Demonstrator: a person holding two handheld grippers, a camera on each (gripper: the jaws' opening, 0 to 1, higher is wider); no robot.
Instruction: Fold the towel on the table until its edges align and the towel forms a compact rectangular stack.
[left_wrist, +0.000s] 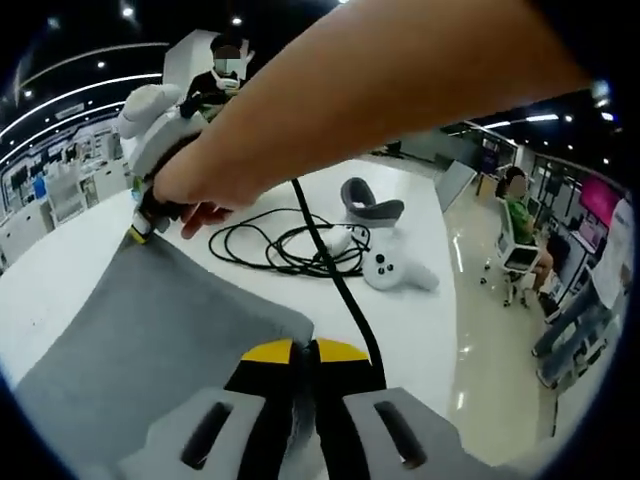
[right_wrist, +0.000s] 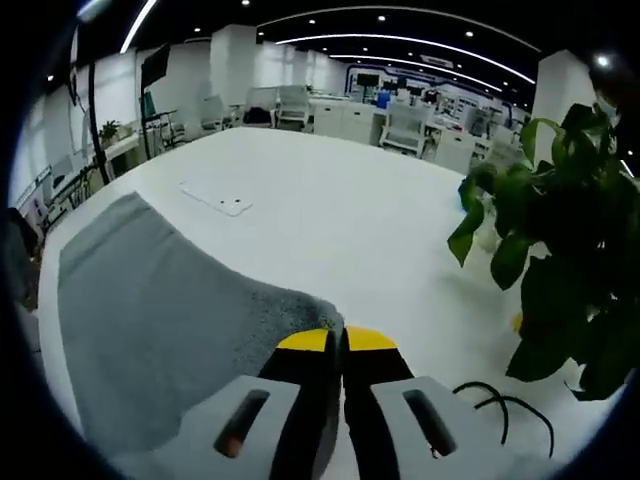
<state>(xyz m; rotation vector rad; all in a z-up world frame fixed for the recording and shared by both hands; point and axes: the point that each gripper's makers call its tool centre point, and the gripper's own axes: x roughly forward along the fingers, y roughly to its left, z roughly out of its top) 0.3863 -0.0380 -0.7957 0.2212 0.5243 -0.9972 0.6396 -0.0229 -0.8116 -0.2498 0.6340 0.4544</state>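
Note:
A grey towel (left_wrist: 150, 340) lies spread on the white table (left_wrist: 420, 320). My left gripper (left_wrist: 305, 350) rises from the bottom of the left gripper view, its yellow-tipped jaws shut on the towel's near corner. At the upper left, a hand holds my right gripper (left_wrist: 140, 230) pinched on the towel's far corner, and the person's arm crosses above. In the right gripper view the towel (right_wrist: 150, 310) stretches away to the left. There my right gripper (right_wrist: 337, 340) is shut on the corner nearest it.
A coiled black cable (left_wrist: 290, 245), a white controller (left_wrist: 395, 270) and a grey head strap (left_wrist: 370, 205) lie beyond the towel. A potted plant (right_wrist: 550, 250) stands at the right, a flat white plate (right_wrist: 215, 197) lies farther off, and seated people are at the back.

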